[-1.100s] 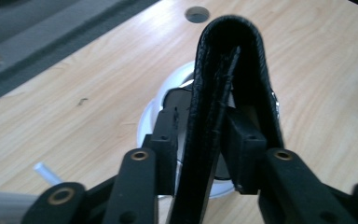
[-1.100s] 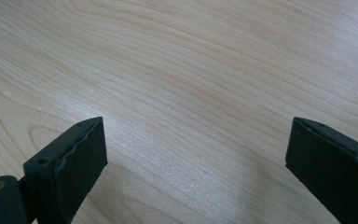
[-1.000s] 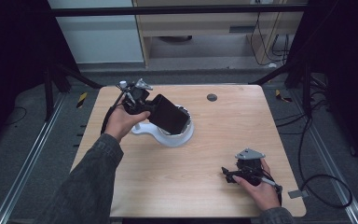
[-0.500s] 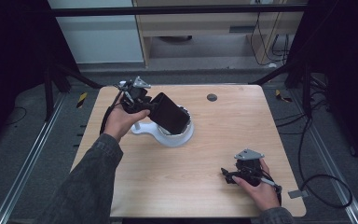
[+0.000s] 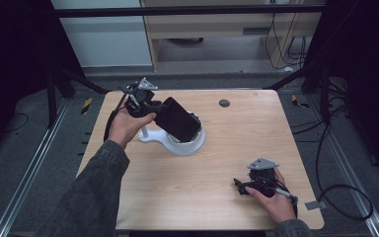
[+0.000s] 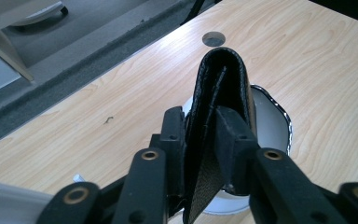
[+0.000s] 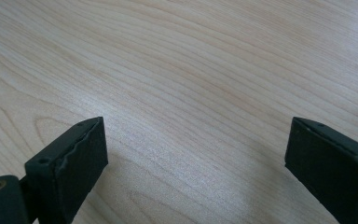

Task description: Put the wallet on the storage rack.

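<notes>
Your left gripper (image 5: pixel 154 109) is clamped on a black folded wallet (image 5: pixel 177 119), jaws pinching it near its open end in the left gripper view (image 6: pixel 221 93). The wallet hangs tilted just above the white dish (image 5: pixel 193 146) with the foil-looking rim; whether it touches the dish, can't tell. Step in hand looks like carrying the wallet at the dish, either setting it in or lifting it out. Next move calls for keeping the pinch firm and the wallet clear of the rim.

Your right gripper (image 5: pixel 242 186) rests low on the surface (image 5: pixel 237 133) near the front right, jaws spread wide, holding nothing (image 7: pixel 193 154). A round grommet hole (image 5: pixel 224 103) sits farther back, well apart. Nothing blocks the path; only the dish's upright stem (image 5: pixel 144 131) stands near your left hand.
</notes>
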Demonstrator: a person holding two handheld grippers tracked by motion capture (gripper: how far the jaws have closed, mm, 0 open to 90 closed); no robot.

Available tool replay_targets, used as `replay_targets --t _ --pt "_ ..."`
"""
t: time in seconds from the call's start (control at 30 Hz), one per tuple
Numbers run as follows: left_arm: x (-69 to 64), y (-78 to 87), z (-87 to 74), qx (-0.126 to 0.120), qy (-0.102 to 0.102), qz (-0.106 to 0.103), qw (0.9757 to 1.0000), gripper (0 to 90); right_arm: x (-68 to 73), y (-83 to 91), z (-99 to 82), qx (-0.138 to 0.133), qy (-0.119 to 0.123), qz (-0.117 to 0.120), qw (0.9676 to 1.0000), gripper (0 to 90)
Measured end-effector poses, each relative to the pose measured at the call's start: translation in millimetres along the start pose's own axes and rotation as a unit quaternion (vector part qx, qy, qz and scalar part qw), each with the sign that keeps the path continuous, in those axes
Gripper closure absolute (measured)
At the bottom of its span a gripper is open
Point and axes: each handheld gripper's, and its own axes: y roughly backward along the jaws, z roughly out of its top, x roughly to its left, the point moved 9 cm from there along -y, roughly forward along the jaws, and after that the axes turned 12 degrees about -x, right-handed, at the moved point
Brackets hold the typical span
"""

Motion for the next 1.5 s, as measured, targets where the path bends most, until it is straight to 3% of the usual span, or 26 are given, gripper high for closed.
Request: replay_targets --t 0.5,0.97,1.3,1.5 --pt "1.9 4.6 2.1 -0.014 0.000 0.002 0.9999 58.7 -1.2 0.5 0.0 -0.001 0.000 -0.001 1.0000 5.9" --pt "-4.0 12.3 11.1 -0.027 -0.009 -0.002 0.9996 58.2 -0.4 0.2 -0.5 0.001 -0.001 0.000 1.0000 5.9" --pt "-0.3 17.8 16.3 -0.041 -0.008 0.003 0.9991 58.2 0.0 -0.1 -0.5 0.001 -0.001 0.001 1.0000 5.8" --pt "-1.0 24.9 20.4 -0.057 -0.010 0.004 0.9983 52.1 -0.5 0.0 -0.6 0.001 0.000 0.001 1.0000 5.9"
